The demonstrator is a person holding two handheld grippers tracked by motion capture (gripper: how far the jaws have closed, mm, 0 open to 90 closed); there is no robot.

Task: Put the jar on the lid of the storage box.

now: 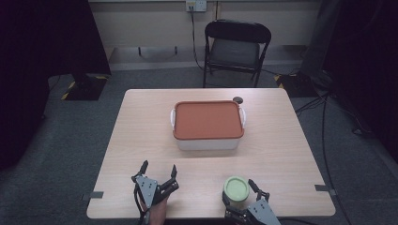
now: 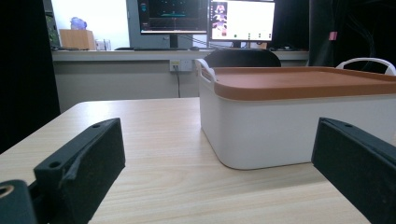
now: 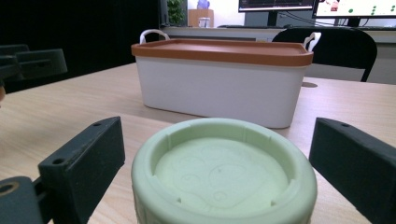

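A white box (image 1: pixel 209 140) with an orange lid (image 1: pixel 209 119) and white handles sits mid-table; it also fills the right of the left gripper view (image 2: pixel 299 126) and stands behind the jar in the right gripper view (image 3: pixel 219 88). A jar with a pale green lid (image 1: pixel 236 189) stands near the front edge. My right gripper (image 1: pixel 238 191) is open, and the jar lid (image 3: pixel 224 172) sits between its jaws with a gap on each side. My left gripper (image 1: pixel 158 169) is open near the front left, pointing at the box, with nothing between its jaws.
A small dark round thing (image 1: pixel 238 99) lies on the table just behind the box. A black folding chair (image 1: pixel 237 44) stands beyond the far edge. Tape marks (image 1: pixel 96 194) sit at the front corners. Bare tabletop (image 1: pixel 141 131) lies left of the box.
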